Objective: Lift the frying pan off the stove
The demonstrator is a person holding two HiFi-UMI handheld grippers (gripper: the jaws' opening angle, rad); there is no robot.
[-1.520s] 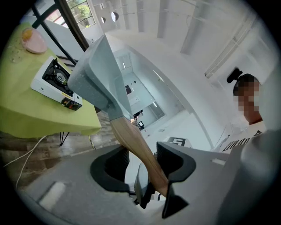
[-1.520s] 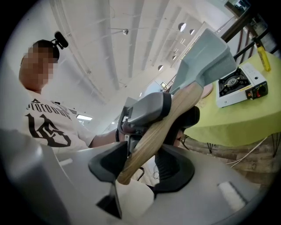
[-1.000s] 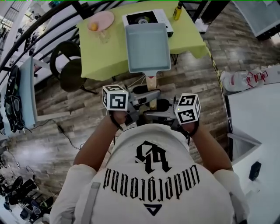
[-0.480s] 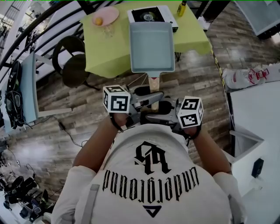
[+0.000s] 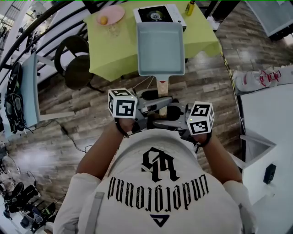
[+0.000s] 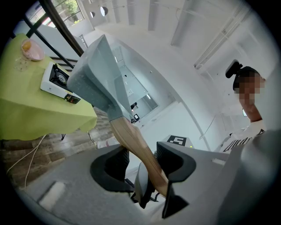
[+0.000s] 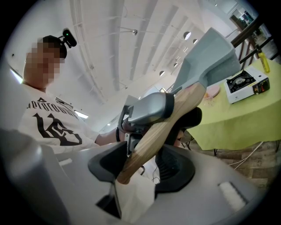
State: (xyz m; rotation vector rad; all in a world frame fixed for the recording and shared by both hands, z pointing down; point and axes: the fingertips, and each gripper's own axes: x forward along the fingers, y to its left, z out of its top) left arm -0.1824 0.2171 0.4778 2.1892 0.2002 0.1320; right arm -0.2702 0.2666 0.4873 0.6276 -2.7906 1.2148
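The frying pan [image 5: 161, 48] is a grey rectangular pan with a wooden handle [image 5: 161, 87]. It hangs in the air over the near edge of the green table, clear of the white portable stove [image 5: 159, 14] behind it. My left gripper [image 5: 158, 102] comes in from the left and is shut on the handle [image 6: 136, 145]. My right gripper [image 5: 161, 120] comes in from the right and is shut on the same handle [image 7: 162, 132], nearer its end. In the left gripper view the pan [image 6: 99, 79] tilts up beyond my left gripper [image 6: 138, 160]. The pan [image 7: 208, 59] also rises beyond my right gripper [image 7: 145, 165].
The table [image 5: 114, 55] with the green cloth also carries a pink plate [image 5: 110, 16] with an orange item and a yellow bottle [image 5: 190, 7]. A black chair [image 5: 75, 68] stands at its left. A white counter [image 5: 265, 123] lies at the right. A cable [image 5: 68, 137] runs over the wooden floor.
The pan and both grippers have drawn back from the stove toward the person, so more of the stove top shows. Both grips on the handle are unchanged.
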